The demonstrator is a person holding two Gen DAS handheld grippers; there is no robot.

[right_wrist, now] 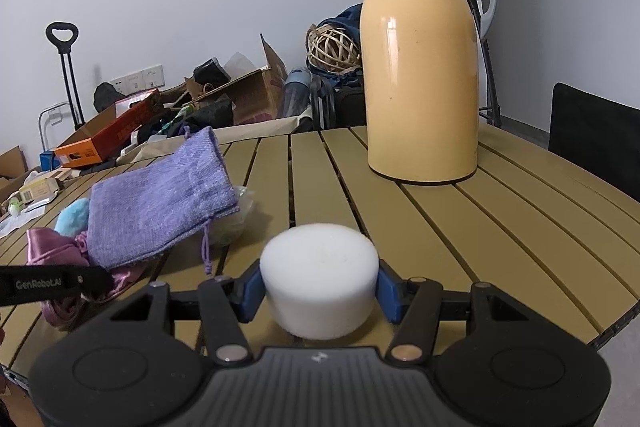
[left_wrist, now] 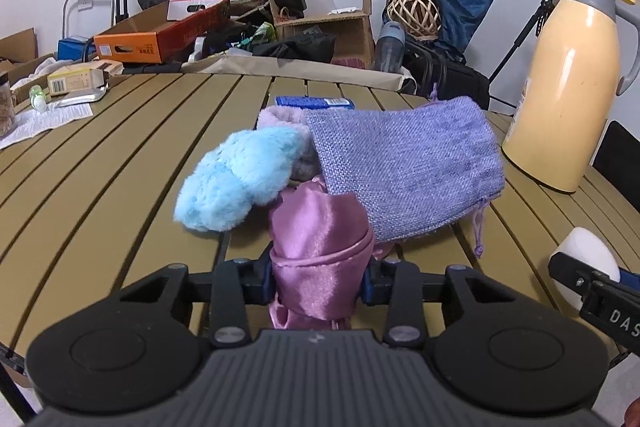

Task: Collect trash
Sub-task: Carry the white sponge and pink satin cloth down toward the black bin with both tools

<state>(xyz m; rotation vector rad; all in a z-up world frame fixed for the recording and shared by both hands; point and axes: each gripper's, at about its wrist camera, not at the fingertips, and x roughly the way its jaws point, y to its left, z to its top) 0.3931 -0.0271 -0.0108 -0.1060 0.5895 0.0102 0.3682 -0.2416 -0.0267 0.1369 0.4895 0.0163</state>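
Observation:
My left gripper [left_wrist: 319, 283] is shut on a pink satin pouch [left_wrist: 320, 239], whose bunched cloth fills the space between the blue pads. Behind the pouch lie a light blue fluffy ball [left_wrist: 240, 179], a pale purple fluffy piece [left_wrist: 280, 119] and a purple woven drawstring bag [left_wrist: 404, 167] on the slatted table [left_wrist: 120, 163]. My right gripper [right_wrist: 319, 291] is shut on a white foam puck [right_wrist: 319, 287], held just above the table [right_wrist: 500, 227]. The purple bag [right_wrist: 160, 203] and pink pouch [right_wrist: 56, 247] show at the left of the right wrist view.
A tall yellow thermos jug [right_wrist: 420, 67] stands at the table's far right. A blue packet [left_wrist: 314, 102] lies behind the fluffy pieces. Boxes, papers and bottles [left_wrist: 68, 83] crowd the far left. Cardboard boxes and bags [left_wrist: 320, 27] pile up behind the table. A dark chair back [right_wrist: 592, 135] stands at the right.

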